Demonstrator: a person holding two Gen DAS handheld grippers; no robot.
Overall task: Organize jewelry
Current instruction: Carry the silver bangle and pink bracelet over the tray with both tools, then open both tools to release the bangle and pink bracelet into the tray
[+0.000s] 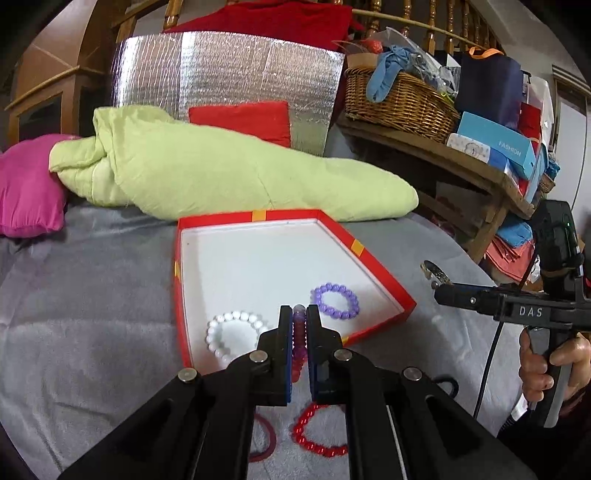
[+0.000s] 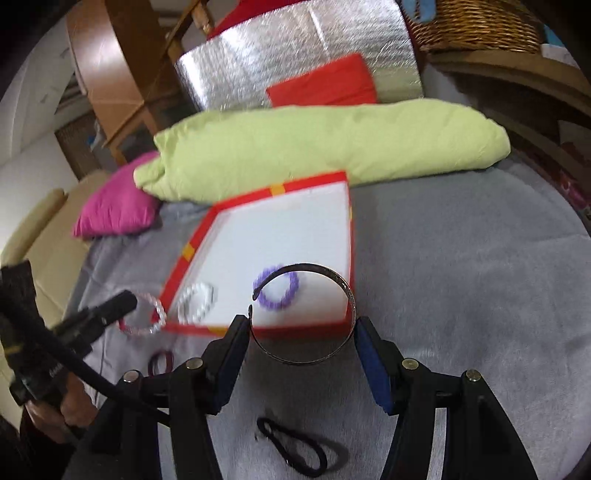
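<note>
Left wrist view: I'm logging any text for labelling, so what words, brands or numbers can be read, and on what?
"FASHION" on the blue box on the wooden shelf at right.
"DAS" on the black body of the right tool.
The white patterned box beside the blue one bears a design, too small to read as text.
The right wrist view has a few pale letters on the left tool's body, too blurred to read.

Wicker basket [image 2: 480, 26] cut off above
</note>
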